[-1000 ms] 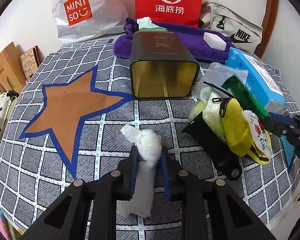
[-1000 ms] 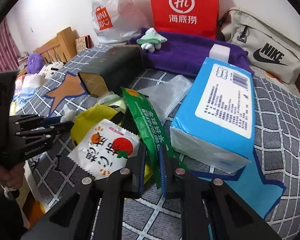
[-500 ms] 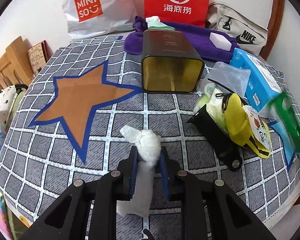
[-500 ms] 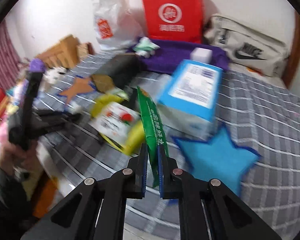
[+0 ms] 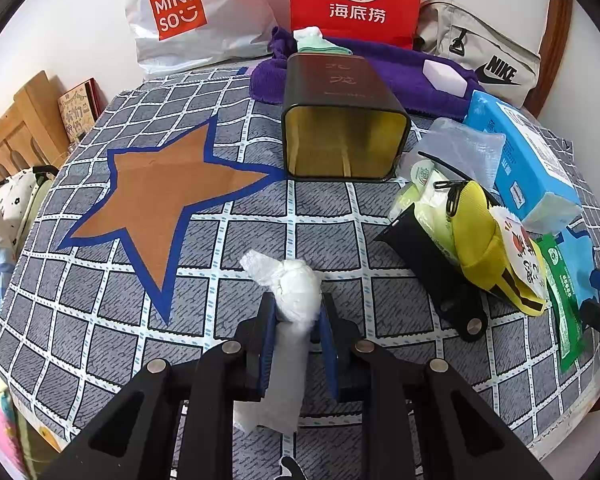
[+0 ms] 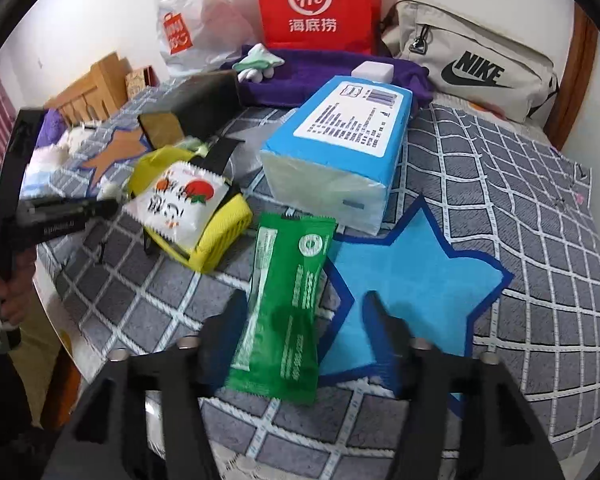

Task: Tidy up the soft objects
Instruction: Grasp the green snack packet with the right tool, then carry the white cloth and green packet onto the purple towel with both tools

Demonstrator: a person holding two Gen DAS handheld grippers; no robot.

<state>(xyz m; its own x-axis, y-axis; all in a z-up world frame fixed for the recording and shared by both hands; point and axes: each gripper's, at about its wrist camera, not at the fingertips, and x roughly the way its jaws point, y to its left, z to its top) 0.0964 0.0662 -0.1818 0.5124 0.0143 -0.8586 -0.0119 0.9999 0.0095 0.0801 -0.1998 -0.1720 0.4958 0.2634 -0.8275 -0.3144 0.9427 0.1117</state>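
Grippers: left clamped, right releasing.
The left gripper (image 5: 298, 312) is pitched steeply downward, its blue-padded fingers (image 5: 269, 332) pressed against both sides of a white tissue wad (image 5: 296, 300). The right gripper (image 6: 300, 312) is likewise angled down; its jaws are opening, and a green packet (image 6: 288, 304) lies between them, untouched by either finger. In the right wrist view, the person's left hand (image 6: 4, 300) is seen wrapped around the left gripper's handle.

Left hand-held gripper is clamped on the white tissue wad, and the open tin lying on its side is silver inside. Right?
Not quite. The left hand-held gripper is clamped on the white tissue wad, but the tin lying on its side is gold inside, not silver. The left wrist view shows it.
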